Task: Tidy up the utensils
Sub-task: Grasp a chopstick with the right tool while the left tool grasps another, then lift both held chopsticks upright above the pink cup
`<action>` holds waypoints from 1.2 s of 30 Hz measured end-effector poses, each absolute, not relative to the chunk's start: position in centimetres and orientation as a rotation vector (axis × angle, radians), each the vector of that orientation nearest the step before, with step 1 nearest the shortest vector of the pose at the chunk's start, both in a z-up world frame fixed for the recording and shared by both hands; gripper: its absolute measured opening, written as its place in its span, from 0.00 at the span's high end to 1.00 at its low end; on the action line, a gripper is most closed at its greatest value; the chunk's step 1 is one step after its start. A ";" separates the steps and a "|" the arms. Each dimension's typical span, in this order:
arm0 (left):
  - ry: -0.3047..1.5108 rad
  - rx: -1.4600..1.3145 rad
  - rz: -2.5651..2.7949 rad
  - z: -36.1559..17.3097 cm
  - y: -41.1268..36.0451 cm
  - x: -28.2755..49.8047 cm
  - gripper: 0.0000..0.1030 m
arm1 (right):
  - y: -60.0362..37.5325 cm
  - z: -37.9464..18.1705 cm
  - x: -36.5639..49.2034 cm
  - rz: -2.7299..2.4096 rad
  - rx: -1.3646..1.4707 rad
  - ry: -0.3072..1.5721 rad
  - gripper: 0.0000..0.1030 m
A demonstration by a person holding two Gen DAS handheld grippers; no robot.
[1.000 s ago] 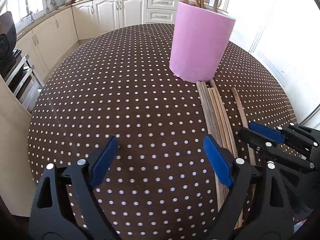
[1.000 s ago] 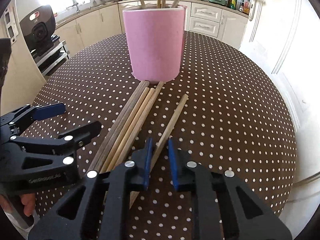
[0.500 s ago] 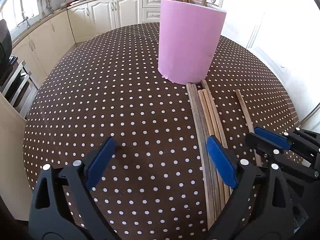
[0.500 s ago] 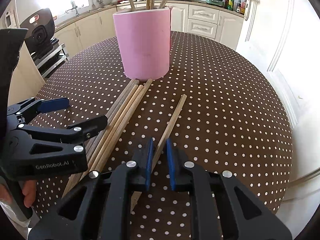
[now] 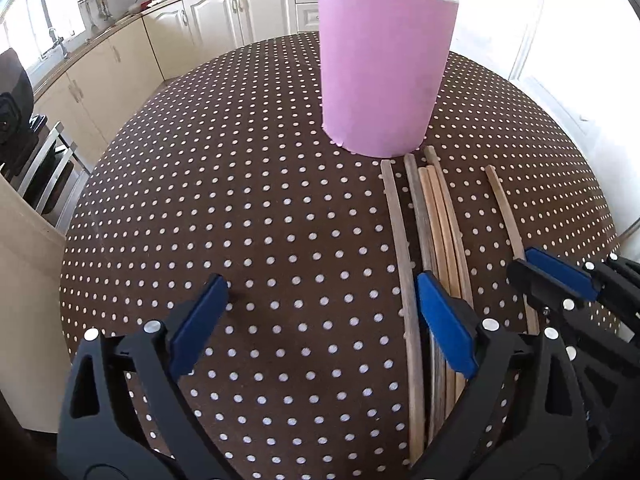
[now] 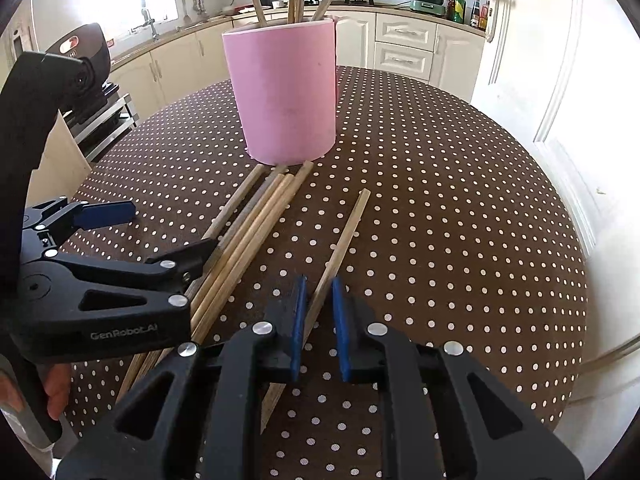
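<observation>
A pink cylindrical holder (image 5: pixel 386 68) (image 6: pixel 286 92) stands on the dotted brown table with several wooden chopsticks upright in it. Several more chopsticks (image 5: pixel 436 236) (image 6: pixel 256 224) lie in a bundle in front of it. One lone chopstick (image 6: pixel 344 236) (image 5: pixel 506 210) lies apart on the right. My right gripper (image 6: pixel 320 320) straddles this lone chopstick with its jaws narrowly apart and not clamped on it. My left gripper (image 5: pixel 320 320) is wide open and empty; its right finger sits over the bundle.
The round table (image 5: pixel 240 208) has a brown cloth with white dots. Cream kitchen cabinets (image 5: pixel 224 12) line the back. A dark appliance on a metal rack (image 6: pixel 80 64) stands to the left. A white door (image 6: pixel 560 80) is on the right.
Both grippers have moved forward toward the holder. One chopstick on the left of the bundle now lies slightly apart. The right jaws have opened a little around the lone chopstick.
</observation>
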State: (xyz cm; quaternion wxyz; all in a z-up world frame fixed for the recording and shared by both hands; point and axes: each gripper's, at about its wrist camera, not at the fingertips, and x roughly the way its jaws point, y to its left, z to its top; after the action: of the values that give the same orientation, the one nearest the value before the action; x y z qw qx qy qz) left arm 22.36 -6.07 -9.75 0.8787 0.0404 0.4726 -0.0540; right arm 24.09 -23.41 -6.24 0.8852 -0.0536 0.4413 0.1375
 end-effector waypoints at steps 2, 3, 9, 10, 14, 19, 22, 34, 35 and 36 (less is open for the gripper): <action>0.963 0.081 -0.160 -9.7 -6.4 22.5 0.26 | -23.5 -6.2 24.1 0.290 -0.109 0.918 0.89; 0.944 0.096 -0.193 -9.5 -6.7 22.4 0.32 | -23.5 -6.2 24.1 0.292 -0.110 0.918 0.89; 0.916 0.093 -0.290 -9.1 -6.4 21.5 0.84 | -23.8 -6.1 24.2 0.309 -0.107 0.918 0.89; 0.917 0.091 -0.302 -9.1 -6.2 21.2 0.88 | -24.0 -6.1 24.2 0.315 -0.106 0.917 0.89; 0.946 0.061 -0.353 -9.0 -5.0 20.4 0.91 | -24.4 -6.0 23.9 0.338 -0.106 0.925 0.89; 0.968 0.063 -0.381 -9.0 -3.9 19.2 0.94 | -24.8 -5.9 23.1 0.358 -0.118 0.945 0.90; 0.954 0.085 -0.356 -9.0 -3.9 18.8 0.94 | -24.7 -5.8 22.9 0.343 -0.134 0.951 0.90; 0.974 0.134 -0.243 -9.2 -6.8 20.2 0.92 | -23.9 -5.9 24.6 0.307 -0.129 0.969 0.86; 0.970 0.141 -0.243 -9.3 -7.0 20.3 0.93 | -23.9 -5.9 24.6 0.307 -0.125 0.970 0.87; 0.966 0.138 -0.246 -9.3 -7.3 20.4 0.93 | -24.0 -5.9 24.6 0.305 -0.118 0.971 0.88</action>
State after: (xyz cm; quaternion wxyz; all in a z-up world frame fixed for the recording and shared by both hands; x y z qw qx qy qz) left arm 20.38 -7.26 -9.30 0.8760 0.0662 0.4629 -0.1178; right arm 24.63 -24.01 -5.86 0.8717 -0.0564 0.4643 0.1459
